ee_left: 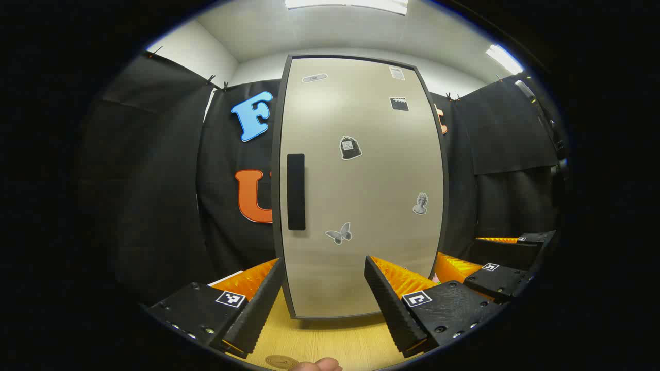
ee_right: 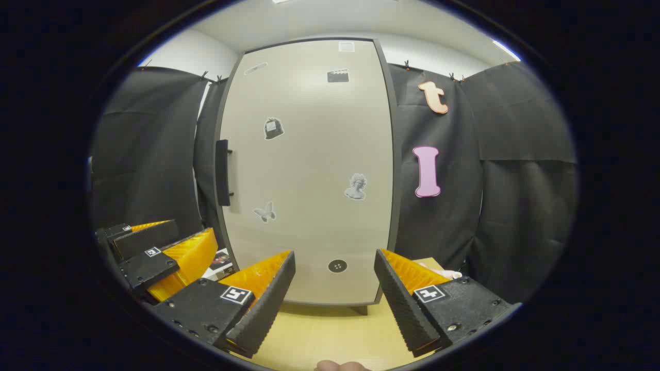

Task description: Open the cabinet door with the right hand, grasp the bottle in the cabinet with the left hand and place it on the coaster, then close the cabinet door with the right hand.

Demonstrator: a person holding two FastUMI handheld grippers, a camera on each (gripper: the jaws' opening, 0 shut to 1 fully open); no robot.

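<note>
A tall beige cabinet (ee_left: 361,180) with a shut door stands on the wooden table, straight ahead. Its dark vertical handle (ee_left: 296,191) sits on the door's left side. In the right gripper view the same cabinet (ee_right: 309,170) and handle (ee_right: 222,172) show slightly from the right. My left gripper (ee_left: 324,288) is open, short of the door, with nothing between its fingers. My right gripper (ee_right: 334,281) is open too, level with it; it also appears at the right of the left gripper view (ee_left: 490,268). The coaster (ee_left: 281,362) lies on the table at the bottom edge. The bottle is hidden.
Several stickers dot the cabinet door. Black cloth walls close in on both sides and behind. The wooden table (ee_left: 335,340) runs under both grippers up to the cabinet foot. A white and pink object (ee_right: 438,272) lies on the table to the cabinet's right.
</note>
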